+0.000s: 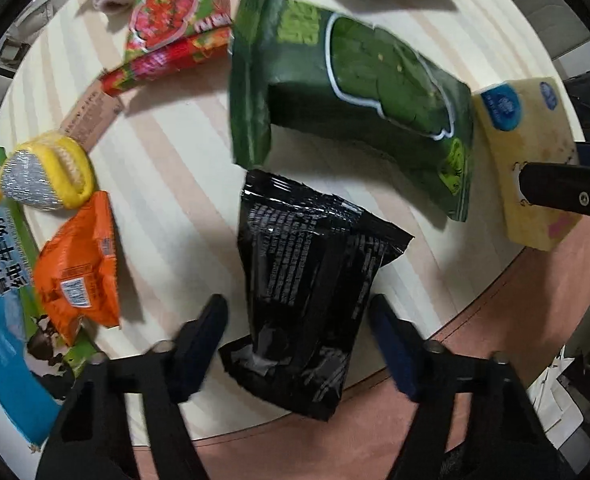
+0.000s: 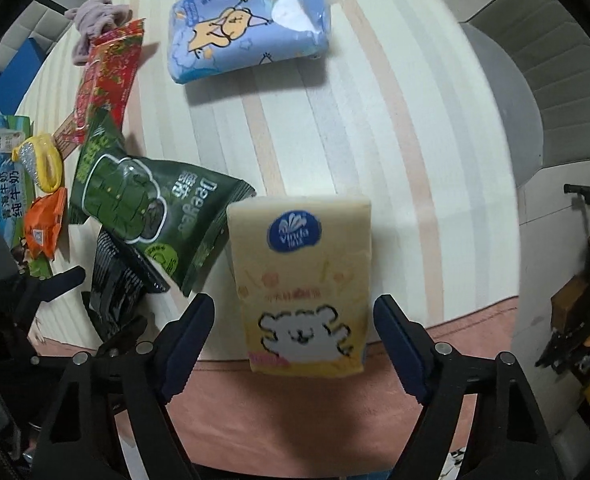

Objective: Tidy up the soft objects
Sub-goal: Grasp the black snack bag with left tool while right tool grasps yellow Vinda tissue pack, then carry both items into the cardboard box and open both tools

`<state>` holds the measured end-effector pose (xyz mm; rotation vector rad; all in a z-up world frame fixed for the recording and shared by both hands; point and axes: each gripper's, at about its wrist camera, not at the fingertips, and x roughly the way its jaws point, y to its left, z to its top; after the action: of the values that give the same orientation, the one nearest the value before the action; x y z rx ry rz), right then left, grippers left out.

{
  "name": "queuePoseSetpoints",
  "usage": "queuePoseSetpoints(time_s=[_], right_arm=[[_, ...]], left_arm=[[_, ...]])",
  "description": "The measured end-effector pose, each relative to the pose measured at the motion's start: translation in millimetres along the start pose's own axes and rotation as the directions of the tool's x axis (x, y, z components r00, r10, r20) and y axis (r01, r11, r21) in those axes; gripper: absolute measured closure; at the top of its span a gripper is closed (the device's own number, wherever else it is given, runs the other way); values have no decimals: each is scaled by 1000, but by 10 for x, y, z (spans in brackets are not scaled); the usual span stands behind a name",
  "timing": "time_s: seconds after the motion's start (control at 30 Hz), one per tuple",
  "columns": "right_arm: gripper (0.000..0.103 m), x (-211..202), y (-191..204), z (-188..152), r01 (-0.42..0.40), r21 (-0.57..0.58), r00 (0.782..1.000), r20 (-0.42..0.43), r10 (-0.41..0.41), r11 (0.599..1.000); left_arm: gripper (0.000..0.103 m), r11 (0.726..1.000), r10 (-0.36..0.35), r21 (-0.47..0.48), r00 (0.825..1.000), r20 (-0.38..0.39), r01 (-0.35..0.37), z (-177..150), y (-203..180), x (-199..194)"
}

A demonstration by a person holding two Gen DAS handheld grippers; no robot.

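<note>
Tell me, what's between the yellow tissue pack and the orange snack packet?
The green bag, overlapping the black pouch; right wrist view shows both.

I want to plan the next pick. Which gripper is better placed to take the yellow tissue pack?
Right. The right gripper is open with the yellow tissue pack between its fingers. The left gripper straddles the black pouch instead.

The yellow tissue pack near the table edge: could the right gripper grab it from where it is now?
Probably yes. The right gripper is open, with the yellow tissue pack lying between its fingers, nothing covering it. The green snack bag sits beside it, apparently clear.
</note>
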<state>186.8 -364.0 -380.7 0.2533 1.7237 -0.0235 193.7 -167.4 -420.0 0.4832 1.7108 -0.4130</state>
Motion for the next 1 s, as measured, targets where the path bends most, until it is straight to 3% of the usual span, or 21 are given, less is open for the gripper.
queuePoseSetpoints(time_s=[0.07, 0.13, 0.33, 0.5, 0.6, 0.73, 0.83, 0.9, 1.0], right_arm=[[26, 88, 0, 21, 19, -2, 1000, -19, -19, 1000], [36, 179, 3, 101, 40, -4, 998, -43, -40, 999], [37, 401, 20, -44, 54, -15, 997, -50, -55, 998], [37, 283, 108, -502, -3, -32, 1000, 0, 3, 999], [37, 133, 288, -768, -61, -67, 998, 24, 63, 996], [37, -134, 788, -1042, -128, -165, 987, 80, 142, 978], [37, -441, 1316, -1053, -162, -258, 973, 122, 198, 953], [37, -633, 1729, -1057, -175, -326, 960, 151, 234, 929], [37, -1106, 2174, -915, -193, -382, 948, 164, 272, 904]], left_arm=[[54, 1000, 8, 0, 1000, 20, -8, -28, -29, -24], [57, 1000, 8, -4, 1000, 28, -8, -60, -84, -11], [61, 995, -32, -96, 998, 60, 37, -426, -81, -157], [62, 976, -6, -216, 989, 149, 39, -1026, -56, -530], [62, 950, -38, -292, 972, 233, 107, -1445, -8, -901], [62, 891, -22, -420, 940, 340, 173, -1928, 487, -1620], [62, 827, -7, -510, 910, 415, 239, -1992, 1023, -1995], [61, 800, 47, -553, 894, 445, 233, -2038, 1451, -2192], [61, 768, 93, -598, 885, 457, 228, -1946, 1942, -2279]])
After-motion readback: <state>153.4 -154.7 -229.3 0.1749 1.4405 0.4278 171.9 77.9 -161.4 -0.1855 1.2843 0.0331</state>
